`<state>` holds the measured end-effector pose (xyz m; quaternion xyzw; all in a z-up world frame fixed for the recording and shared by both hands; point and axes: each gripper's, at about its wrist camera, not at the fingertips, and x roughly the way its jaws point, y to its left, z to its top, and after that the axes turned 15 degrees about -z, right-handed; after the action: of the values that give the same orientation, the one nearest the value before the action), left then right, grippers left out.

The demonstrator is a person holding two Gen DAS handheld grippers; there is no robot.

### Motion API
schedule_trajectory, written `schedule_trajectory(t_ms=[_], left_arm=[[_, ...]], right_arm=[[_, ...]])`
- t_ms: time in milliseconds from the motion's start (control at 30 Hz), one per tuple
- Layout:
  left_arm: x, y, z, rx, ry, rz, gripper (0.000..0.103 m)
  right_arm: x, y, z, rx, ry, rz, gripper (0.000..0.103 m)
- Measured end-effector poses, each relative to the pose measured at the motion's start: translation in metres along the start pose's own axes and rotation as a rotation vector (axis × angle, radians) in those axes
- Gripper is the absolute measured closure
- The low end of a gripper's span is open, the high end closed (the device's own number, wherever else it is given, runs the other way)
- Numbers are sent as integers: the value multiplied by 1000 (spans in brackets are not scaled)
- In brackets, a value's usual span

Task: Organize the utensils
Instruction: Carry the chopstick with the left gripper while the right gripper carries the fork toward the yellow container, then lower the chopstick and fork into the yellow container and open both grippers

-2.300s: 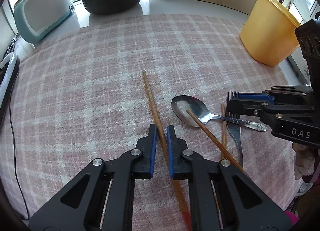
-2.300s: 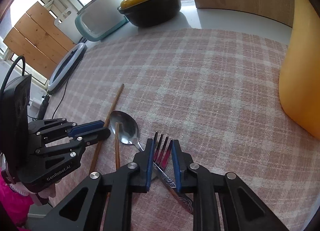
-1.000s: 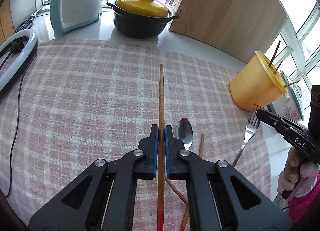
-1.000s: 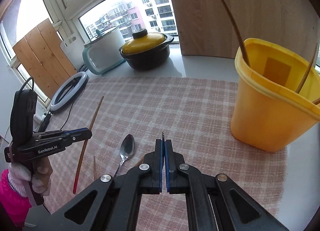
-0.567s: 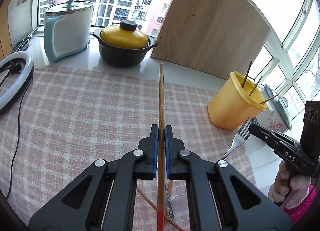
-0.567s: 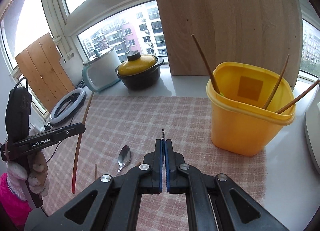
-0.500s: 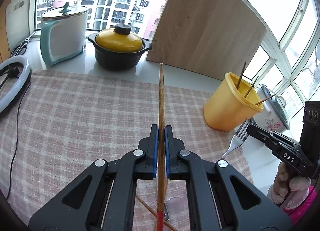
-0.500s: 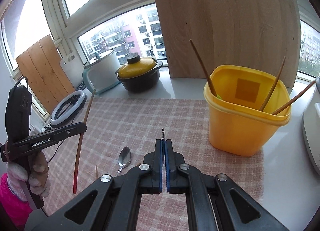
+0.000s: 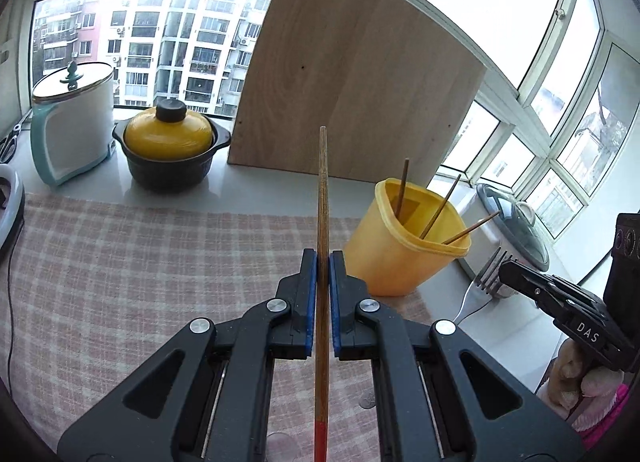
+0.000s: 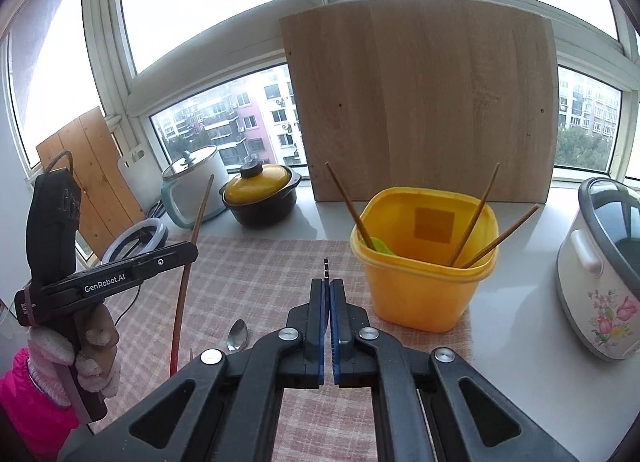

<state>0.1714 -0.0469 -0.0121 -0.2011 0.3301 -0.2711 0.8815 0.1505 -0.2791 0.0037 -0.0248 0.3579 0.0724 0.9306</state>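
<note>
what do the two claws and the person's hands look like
Both are black plastic with blue pads and silver rivets. The left claw reads "GenRobot.AI" in white, the right claw reads "DAS". The left hand wears a pale pink knit glove and a bright pink sleeve.

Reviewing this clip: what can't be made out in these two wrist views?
- Fork: in the left wrist view only tines and neck show; the right gripper hides the handle. In its own view, only the tine tips show.
- Chopstick: its red end runs off the bottom edge.
- Spoon: the handle is hidden behind the right gripper.
- Yellow container: its bottom is hidden by its wall.
</note>
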Motion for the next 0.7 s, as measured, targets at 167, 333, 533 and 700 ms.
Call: schedule_trajectory(t_ms=[167, 333, 533, 700], left_arm=[[10, -16, 19, 19, -31, -23, 99], [22, -37, 37, 54, -59, -42, 99], [43, -61, 57, 98, -87, -56, 99], [62, -81, 72, 132, -134, -55, 99]], right_arm=[[-20, -21, 13, 22, -50, -30, 103], [-35, -36, 28, 17, -104, -64, 103], [-44, -52, 48, 14, -156, -90, 103], [-44, -66, 64, 11, -191, -120, 103]])
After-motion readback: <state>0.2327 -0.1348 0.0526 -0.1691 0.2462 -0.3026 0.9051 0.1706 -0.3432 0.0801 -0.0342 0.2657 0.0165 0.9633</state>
